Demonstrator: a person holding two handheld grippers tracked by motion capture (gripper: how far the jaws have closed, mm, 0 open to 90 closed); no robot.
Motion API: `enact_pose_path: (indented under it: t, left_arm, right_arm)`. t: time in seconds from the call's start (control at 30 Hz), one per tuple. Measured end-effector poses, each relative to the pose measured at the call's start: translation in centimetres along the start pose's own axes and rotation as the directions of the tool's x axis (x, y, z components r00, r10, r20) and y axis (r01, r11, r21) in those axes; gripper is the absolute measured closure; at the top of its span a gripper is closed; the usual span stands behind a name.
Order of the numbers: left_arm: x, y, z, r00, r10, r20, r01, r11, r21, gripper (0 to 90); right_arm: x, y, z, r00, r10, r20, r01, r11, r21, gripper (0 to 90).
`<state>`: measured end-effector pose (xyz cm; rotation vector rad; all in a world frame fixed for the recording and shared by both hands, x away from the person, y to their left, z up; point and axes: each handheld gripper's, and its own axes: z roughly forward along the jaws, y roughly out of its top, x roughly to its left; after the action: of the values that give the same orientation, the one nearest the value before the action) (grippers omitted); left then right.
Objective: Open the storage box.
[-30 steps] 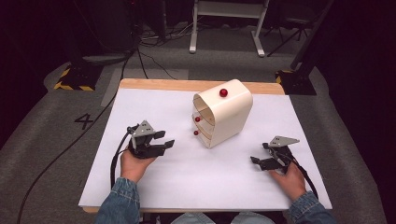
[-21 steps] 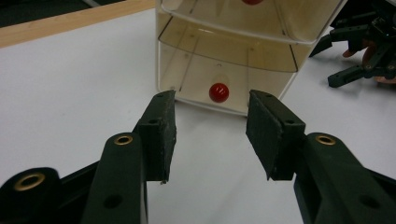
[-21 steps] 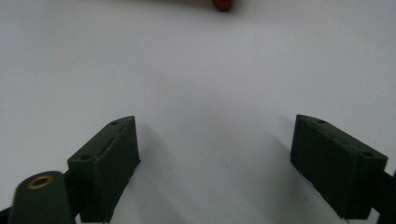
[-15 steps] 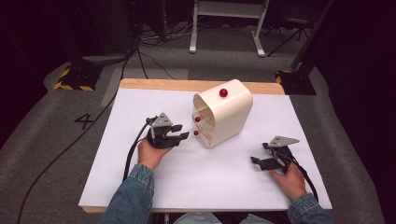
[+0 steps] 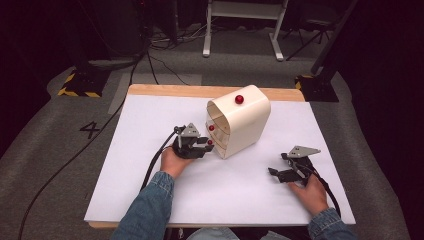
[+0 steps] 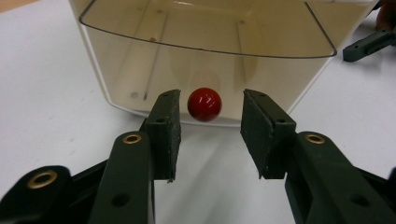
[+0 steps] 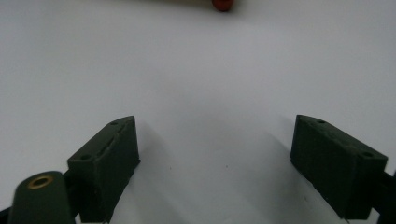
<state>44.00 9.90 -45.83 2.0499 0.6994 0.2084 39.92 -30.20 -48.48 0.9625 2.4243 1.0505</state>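
The left gripper (image 6: 208, 135) has its jaws apart around the lowest red knob (image 6: 204, 104) of the cream drawer unit (image 5: 239, 126) on the white table (image 5: 145, 135) — closing off-centre, a judgement, could slip off the round knob or nudge the light unit — while the right gripper (image 5: 284, 172) rests spread, well apart.

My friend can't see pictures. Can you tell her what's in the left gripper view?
A shiny red knob sits on the bottom front of a cream drawer box, right in the gap between the open black jaws of the left gripper, which are not touching it. White table lies around them, and above the knob is a clear drawer.
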Motion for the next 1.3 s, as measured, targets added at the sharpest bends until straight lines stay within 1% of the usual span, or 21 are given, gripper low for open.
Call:
enact_pose_path:
  t: [0.1, 0.17, 0.2, 0.23, 0.27, 0.33, 0.37, 0.5, 0.6, 0.67, 0.7, 0.83, 0.93, 0.97, 1.03, 1.07, 1.1, 1.13, 1.23, 1.27, 1.3]
  left_arm:
    - [0.1, -0.1, 0.1, 0.9999, -0.011, 0.014, 0.011, 0.9999, -0.002, 60.6]
    - [0.1, -0.1, 0.2, 1.0, -0.003, 0.002, 0.003, 0.9999, 0.013, 67.5]
    - [0.1, -0.1, 0.2, 1.0, -0.003, 0.002, 0.003, 0.9999, 0.013, 69.1]
    - [0.0, -0.1, 0.2, 0.9998, 0.006, -0.02, -0.005, 0.9998, 0.02, 72.0]
    - [0.0, -0.1, 0.2, 0.9998, 0.006, -0.02, -0.005, 0.9998, 0.02, 72.9]
    - [-0.1, -0.1, 0.2, 0.9998, 0.003, -0.022, -0.003, 0.9998, 0.019, 73.5]
    - [-0.2, -0.1, 0.2, 0.9993, 0.017, -0.032, -0.017, 0.9996, 0.024, 73.7]
    - [-0.6, -0.1, 0.0, 0.9996, 0.012, -0.025, -0.011, 0.9994, 0.033, 73.9]
    - [-0.9, -0.1, -0.3, 0.9991, 0.029, -0.03, -0.028, 0.9989, 0.038, 74.0]
    - [-1.0, -0.2, -0.4, 0.9993, 0.025, -0.029, -0.024, 0.999, 0.037, 73.9]
    - [-1.0, -0.2, -0.5, 0.9989, 0.031, -0.036, -0.029, 0.9989, 0.036, 73.9]
    - [-1.0, -0.6, -1.2, 0.9993, 0.019, -0.033, -0.018, 0.9993, 0.034, 74.0]
    - [-1.2, -0.9, -1.9, 0.999, 0.021, -0.04, -0.019, 0.9992, 0.036, 74.0]
    - [-1.3, -1.0, -2.1, 0.9983, 0.031, -0.049, -0.03, 0.9989, 0.037, 74.0]
    - [-1.4, -1.3, -2.5, 0.9984, 0.023, -0.052, -0.021, 0.9991, 0.036, 74.0]
    - [-1.4, -1.5, -2.9, 0.9978, 0.031, -0.059, -0.029, 0.9989, 0.038, 74.0]
    - [-1.5, -1.9, -3.5, 0.9976, 0.028, -0.063, -0.025, 0.9985, 0.048, 74.0]
    - [-1.5, -1.9, -3.5, 0.9976, 0.028, -0.063, -0.025, 0.9985, 0.048, 73.9]
    - [-1.8, -2.8, -4.5, 0.9977, 0.008, -0.067, -0.005, 0.9993, 0.037, 73.9]
    - [-1.9, -2.9, -4.9, 0.9967, 0.019, -0.079, -0.016, 0.9991, 0.039, 73.9]
    - [-2.0, -3.0, -5.1, 0.9971, 0.011, -0.075, -0.008, 0.9993, 0.037, 74.0]
  right_arm:
    - [0.0, 0.0, 0.0, 1.0, 0.0, 0.0, 0.0, 1.0, 0.0, 15.3]
    - [0.0, 0.0, 0.0, 1.0, 0.0, 0.0, 0.0, 1.0, 0.0, 15.3]
    - [0.0, 0.0, 0.0, 1.0, 0.0, 0.0, 0.0, 1.0, 0.0, 15.3]
    - [0.0, 0.0, 0.0, 1.0, 0.0, -0.001, 0.0, 1.0, 0.0, 15.3]
    - [0.0, 0.0, 0.0, 1.0, 0.0, 0.0, 0.0, 1.0, 0.0, 15.3]
    - [0.0, 0.0, 0.0, 1.0, 0.0, 0.0, 0.0, 1.0, 0.001, 15.3]
    - [0.0, 0.0, 0.0, 1.0, 0.0, 0.0, 0.0, 1.0, 0.0, 15.3]
    - [0.0, 0.0, 0.0, 1.0, 0.0, 0.001, 0.0, 1.0, 0.0, 15.3]
    - [0.0, 0.0, 0.0, 1.0, -0.001, 0.002, 0.001, 1.0, -0.001, 15.3]
    - [0.0, 0.0, 0.0, 1.0, -0.001, 0.001, 0.001, 1.0, 0.0, 15.3]
    - [0.0, 0.0, 0.0, 1.0, 0.0, 0.0, 0.0, 1.0, 0.0, 15.3]
    - [0.0, 0.0, 0.0, 1.0, -0.001, 0.001, 0.001, 1.0, -0.001, 15.4]
    - [0.0, 0.0, 0.0, 1.0, -0.001, 0.001, 0.001, 1.0, -0.001, 15.4]
    - [0.0, 0.0, 0.0, 1.0, -0.001, 0.001, 0.001, 1.0, -0.001, 15.5]
    - [0.0, 0.0, 0.0, 1.0, -0.002, 0.001, 0.002, 1.0, -0.002, 15.6]
    - [0.0, 0.0, 0.0, 1.0, -0.002, 0.0, 0.002, 1.0, -0.002, 15.6]
    - [0.1, 0.0, 0.0, 1.0, -0.004, 0.0, 0.004, 1.0, -0.003, 15.8]
    - [0.1, 0.0, 0.0, 1.0, -0.004, 0.0, 0.004, 1.0, -0.003, 15.8]
    - [0.1, 0.0, -0.1, 1.0, -0.006, 0.001, 0.006, 1.0, -0.004, 15.9]
    - [0.1, 0.0, -0.1, 1.0, -0.006, 0.001, 0.006, 1.0, -0.003, 15.9]
    - [0.0, 0.0, 0.0, 1.0, -0.004, -0.001, 0.004, 1.0, -0.003, 15.9]
